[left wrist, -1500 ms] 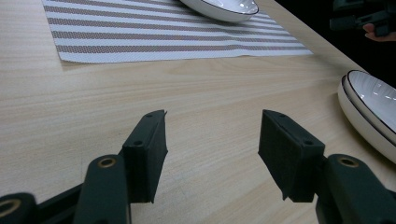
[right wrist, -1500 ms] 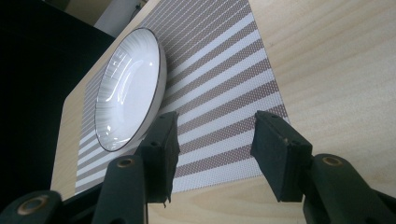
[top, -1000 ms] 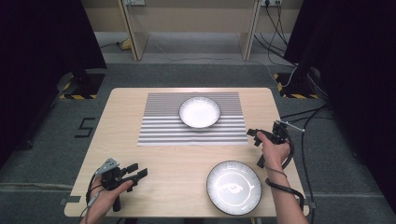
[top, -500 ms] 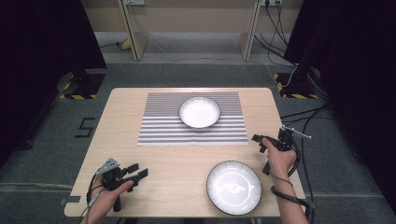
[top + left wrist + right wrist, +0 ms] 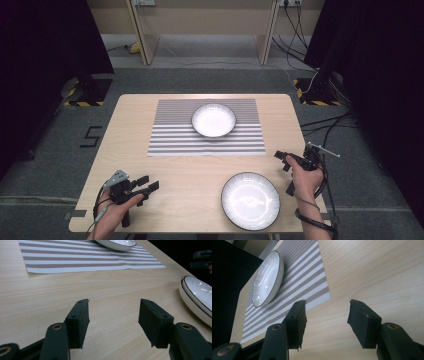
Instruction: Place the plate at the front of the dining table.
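Right gripper (image 5: 283, 161) has drifted back toward the table's right edge; left gripper (image 5: 148, 183) has stayed put.
Both tongs are spread, pinching nothing. The bowl (image 5: 214, 120) sits empty on the striped mat (image 5: 172, 135); the plate (image 5: 250, 201), also empty, lies near the front edge, cut off in the left gripper view.

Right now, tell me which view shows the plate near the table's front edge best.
The high view: the plate shows whole from above, with its dark rim, beside the right hand-held gripper. The left gripper view catches just its near edge at the right border. The right gripper view looks toward the bowl on the striped mat instead.
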`<move>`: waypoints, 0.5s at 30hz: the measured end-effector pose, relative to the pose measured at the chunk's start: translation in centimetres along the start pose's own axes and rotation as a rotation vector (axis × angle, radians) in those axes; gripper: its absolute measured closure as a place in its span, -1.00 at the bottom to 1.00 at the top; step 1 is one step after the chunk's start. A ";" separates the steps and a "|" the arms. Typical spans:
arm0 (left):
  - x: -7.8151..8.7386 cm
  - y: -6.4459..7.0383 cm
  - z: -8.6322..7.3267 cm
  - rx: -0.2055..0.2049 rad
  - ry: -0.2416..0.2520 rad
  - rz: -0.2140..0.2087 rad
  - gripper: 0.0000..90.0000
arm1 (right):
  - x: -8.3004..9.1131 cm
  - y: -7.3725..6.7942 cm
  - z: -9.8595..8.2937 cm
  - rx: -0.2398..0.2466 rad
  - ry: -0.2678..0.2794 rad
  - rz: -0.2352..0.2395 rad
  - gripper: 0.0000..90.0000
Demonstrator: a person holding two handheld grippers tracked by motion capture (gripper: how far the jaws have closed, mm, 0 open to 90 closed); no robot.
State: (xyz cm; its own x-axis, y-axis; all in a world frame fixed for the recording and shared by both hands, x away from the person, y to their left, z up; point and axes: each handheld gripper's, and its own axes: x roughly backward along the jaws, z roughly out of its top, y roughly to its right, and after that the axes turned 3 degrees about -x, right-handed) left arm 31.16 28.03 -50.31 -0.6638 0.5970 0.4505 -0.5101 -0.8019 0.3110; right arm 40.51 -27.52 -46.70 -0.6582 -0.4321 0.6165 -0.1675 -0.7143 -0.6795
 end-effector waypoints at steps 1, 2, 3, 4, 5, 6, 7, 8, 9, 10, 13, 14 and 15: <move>0.0 0.0 0.0 -0.001 0.000 0.001 -0.08 | 0.1 0.2 -0.1 -0.011 -0.002 0.007 0.06; 0.0 0.0 0.0 -0.002 -0.002 0.000 -0.08 | 0.2 0.3 -0.2 -0.009 0.000 0.000 0.06; 0.0 0.0 0.0 -0.002 -0.002 0.000 -0.08 | 0.3 0.4 -0.3 0.002 0.001 -0.011 0.06; 0.0 0.0 0.0 -0.002 -0.002 0.000 -0.08 | 0.3 0.5 -0.4 -0.003 -0.002 -0.005 0.06; 0.0 0.0 0.0 -0.001 -0.002 0.000 -0.08 | 0.4 0.7 -0.5 -0.014 -0.005 0.003 0.05; 0.0 0.0 0.0 -0.002 -0.002 0.000 -0.08 | 0.5 0.8 -0.6 -0.010 -0.005 -0.005 0.05; 0.0 0.1 0.0 -0.002 -0.002 0.000 -0.08 | 0.6 1.0 -0.7 -0.002 0.000 -0.013 0.06; 0.0 0.1 0.0 -0.001 -0.002 -0.001 -0.08 | 0.6 1.1 -0.8 -0.011 0.000 -0.007 0.05; 0.0 0.1 0.0 -0.001 -0.003 -0.001 -0.08 | 0.7 1.3 -0.9 -0.016 -0.003 -0.004 0.05; 0.0 0.1 0.0 -0.001 -0.003 -0.001 -0.08 | 0.9 1.4 -1.0 -0.008 0.002 -0.013 0.05; -0.1 0.1 -0.1 -0.002 -0.005 0.000 -0.08 | 1.1 1.7 -1.3 -0.009 -0.001 -0.010 0.05; -0.1 0.1 -0.1 -0.002 -0.005 -0.001 -0.08 | 1.2 1.7 -1.4 -0.011 -0.001 -0.011 0.05; -0.1 0.1 -0.1 -0.003 -0.005 -0.002 -0.08 | 1.3 1.8 -1.5 -0.020 0.000 -0.005 0.05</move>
State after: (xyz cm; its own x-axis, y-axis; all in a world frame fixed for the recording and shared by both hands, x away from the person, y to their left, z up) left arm 31.09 27.89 -50.35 -0.6601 0.5986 0.4538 -0.5130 -0.8006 0.3097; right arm 38.29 -28.56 -47.75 -0.6574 -0.4285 0.6199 -0.1855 -0.7052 -0.6843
